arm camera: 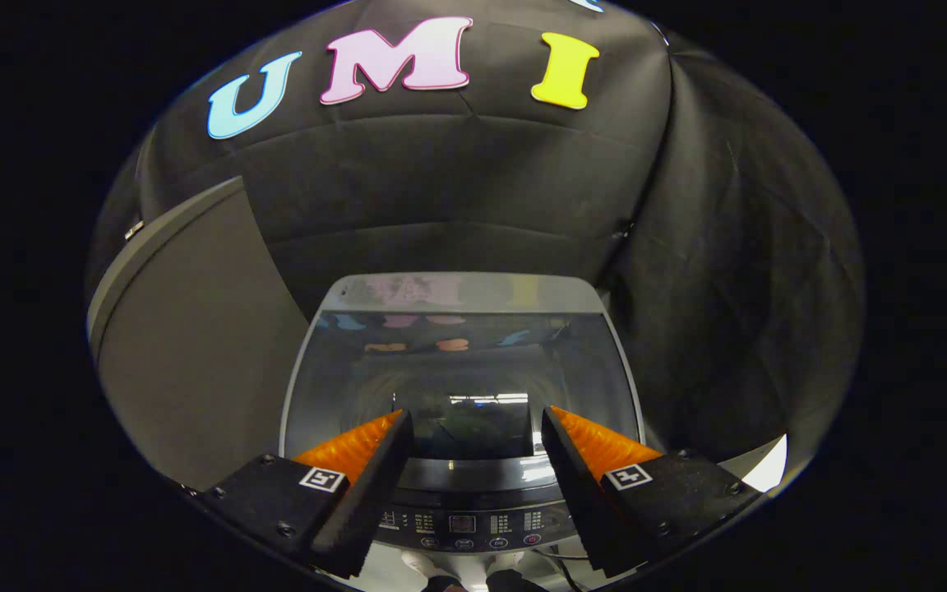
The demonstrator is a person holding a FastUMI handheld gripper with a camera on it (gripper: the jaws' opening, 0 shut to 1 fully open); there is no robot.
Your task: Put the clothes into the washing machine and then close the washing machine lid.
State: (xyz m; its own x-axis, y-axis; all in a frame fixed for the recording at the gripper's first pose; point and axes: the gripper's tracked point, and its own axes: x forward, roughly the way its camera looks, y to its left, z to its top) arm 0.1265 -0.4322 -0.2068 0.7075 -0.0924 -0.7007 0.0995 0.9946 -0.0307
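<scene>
Gripper view, top-loading washing machine point(461, 288) seen from above & front. Gripper point(473, 432) hovers over the control panel point(465, 522), fingers spread wide w/ nothing between them. Glass lid point(457, 370) appears to lie flat & closed over the drum opening, reflecting the booth; dark shape beneath the glass, just ahead of the fingers, may be the clothes in the drum, but cannot tell for sure. Lid handle strip point(473, 473) runs between the fingertips, just beyond the panel. Handling, as judged: lid is rigid, smooth, prob. slippery glass w/ a hinge at the far edge; moderately heavy, so it would drop fast if released partway. Best hold = front lip at the handle strip, not the glass face. Clothes, if any remain, would be soft & light; pinch a fold. Grey panel point(186, 353) stands to the left of the machine.
</scene>
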